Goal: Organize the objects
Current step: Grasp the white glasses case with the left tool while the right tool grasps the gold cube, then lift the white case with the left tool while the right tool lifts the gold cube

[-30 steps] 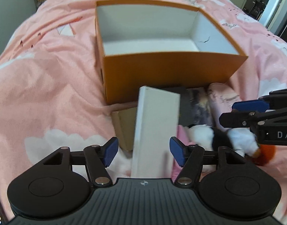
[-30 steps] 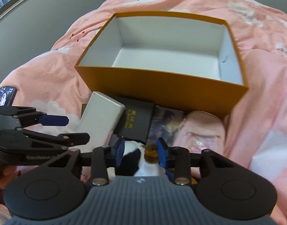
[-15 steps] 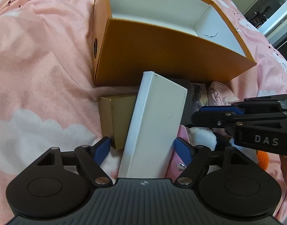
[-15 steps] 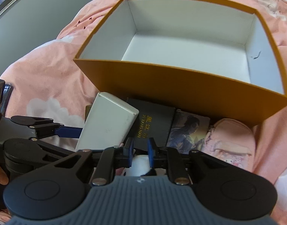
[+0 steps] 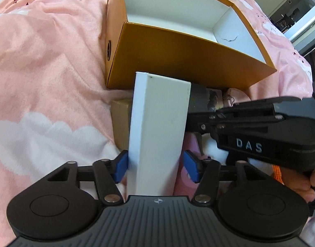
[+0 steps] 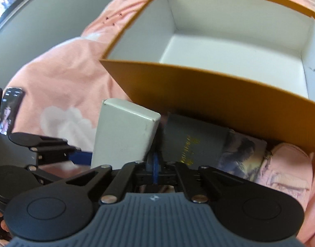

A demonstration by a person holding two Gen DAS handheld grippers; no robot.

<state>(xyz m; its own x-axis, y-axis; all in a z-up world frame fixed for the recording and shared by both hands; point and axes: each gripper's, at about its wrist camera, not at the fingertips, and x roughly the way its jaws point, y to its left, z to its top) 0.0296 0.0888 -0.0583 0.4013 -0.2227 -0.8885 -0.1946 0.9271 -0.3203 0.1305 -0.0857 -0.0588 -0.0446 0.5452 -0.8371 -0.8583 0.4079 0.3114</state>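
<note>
A tall white box (image 5: 157, 119) stands on end between the jaws of my left gripper (image 5: 155, 166), which are closing. The left pad touches the box and a sliver of gap shows at the right pad. Behind it the open orange box (image 5: 178, 57) holds nothing. My right gripper (image 6: 155, 164) is shut, its blue pads together, just right of the white box (image 6: 124, 135) and low over a black-and-white plush toy (image 5: 215, 150). Whether it pinches any of the plush is hidden.
Against the orange box's (image 6: 198, 94) front wall lie a black booklet (image 6: 190, 144), a photo card (image 6: 242, 156) and a pink pouch (image 6: 287, 164). A tan carton (image 5: 120, 121) sits left of the white box. A phone (image 6: 10, 107) lies on the pink bedspread (image 5: 44, 72).
The left jaws widened, then came in on the white box. The right jaws went from partly open around the plush's head to fully shut as that gripper sank forward, and the plush left its view.
</note>
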